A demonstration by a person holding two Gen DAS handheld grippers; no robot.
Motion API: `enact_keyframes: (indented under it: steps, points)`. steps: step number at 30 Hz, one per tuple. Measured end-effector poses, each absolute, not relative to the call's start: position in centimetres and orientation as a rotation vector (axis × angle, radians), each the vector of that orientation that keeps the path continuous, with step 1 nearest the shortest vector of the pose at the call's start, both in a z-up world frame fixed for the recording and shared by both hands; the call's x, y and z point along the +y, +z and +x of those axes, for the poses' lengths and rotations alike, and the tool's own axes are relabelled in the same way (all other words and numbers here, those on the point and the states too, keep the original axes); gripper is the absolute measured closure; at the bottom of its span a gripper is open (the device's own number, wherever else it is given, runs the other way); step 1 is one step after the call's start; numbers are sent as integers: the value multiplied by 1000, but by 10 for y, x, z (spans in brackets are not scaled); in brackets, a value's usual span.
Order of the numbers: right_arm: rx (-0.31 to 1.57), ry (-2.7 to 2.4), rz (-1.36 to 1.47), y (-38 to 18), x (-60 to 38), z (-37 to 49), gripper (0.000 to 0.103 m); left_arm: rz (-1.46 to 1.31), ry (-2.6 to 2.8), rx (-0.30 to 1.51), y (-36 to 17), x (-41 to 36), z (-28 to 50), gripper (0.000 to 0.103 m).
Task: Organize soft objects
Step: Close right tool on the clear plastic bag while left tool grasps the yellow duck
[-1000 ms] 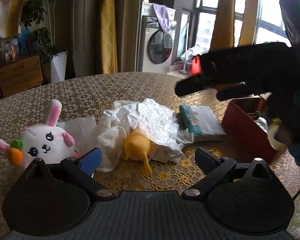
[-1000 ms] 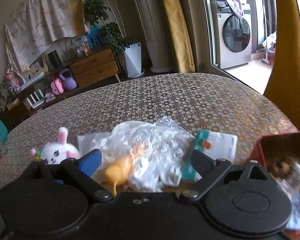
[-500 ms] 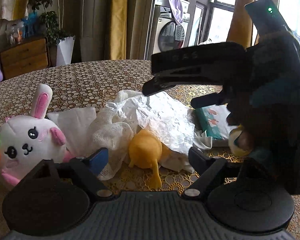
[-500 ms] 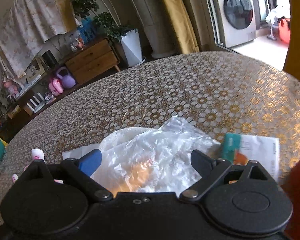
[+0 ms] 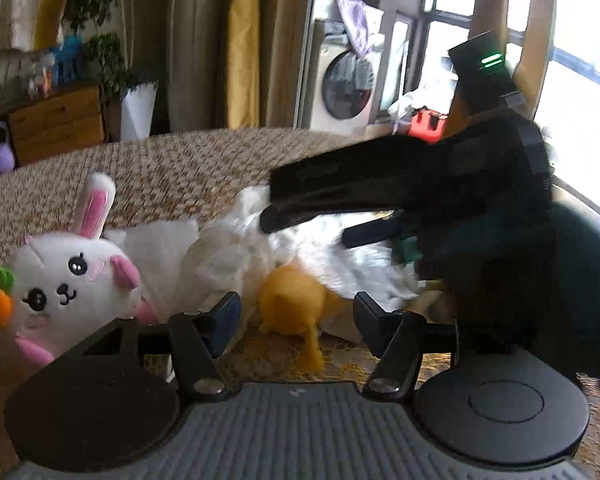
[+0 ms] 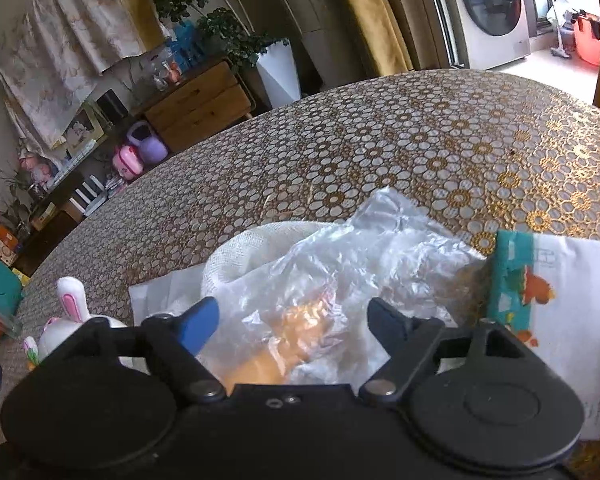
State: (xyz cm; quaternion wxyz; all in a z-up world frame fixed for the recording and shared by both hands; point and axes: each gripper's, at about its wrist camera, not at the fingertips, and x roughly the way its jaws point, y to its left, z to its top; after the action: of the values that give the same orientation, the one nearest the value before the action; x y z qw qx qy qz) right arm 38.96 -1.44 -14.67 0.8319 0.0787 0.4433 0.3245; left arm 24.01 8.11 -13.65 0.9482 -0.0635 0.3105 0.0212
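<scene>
A living-room bench (image 6: pixel 440 128) carries the pile: plastic bag (image 6: pixel 340 264) over a yellow toy (image 5: pixel 292 300), bunny (image 5: pixel 72 276) beside. Both claws, right (image 6: pixel 292 320) and left (image 5: pixel 296 316), gape empty. Closing on slippery plastic might drag the toy.

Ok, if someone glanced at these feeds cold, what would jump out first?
Probably the white bunny plush with its orange carrot, at the left of the patterned table. Next, the yellow soft toy half buried under crinkled clear plastic, with the right gripper open just over it.
</scene>
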Motion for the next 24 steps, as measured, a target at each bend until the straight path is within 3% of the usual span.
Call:
enact_keyframes:
  steps: [7, 10, 14, 15, 16, 21, 24]
  points:
    - [943, 665, 166, -149, -18, 389, 65, -85, 16, 603, -130, 67, 241, 41]
    - [940, 656, 183, -149, -24, 388, 73, -108, 42, 648, -140, 74, 256, 41]
    - [924, 660, 178, -145, -30, 384, 78, -104, 44, 672, -150, 78, 267, 42]
    - [921, 662, 176, -144, -32, 383, 77, -109, 45, 676, -152, 78, 269, 45]
    - [921, 666, 176, -143, -33, 382, 78, -117, 36, 680, -154, 79, 270, 57]
    - [926, 682, 170, -142, -35, 378, 78, -161, 31, 695, -159, 86, 275, 61]
    - [919, 687, 176, -141, -38, 375, 85, -183, 37, 700, -160, 91, 275, 70]
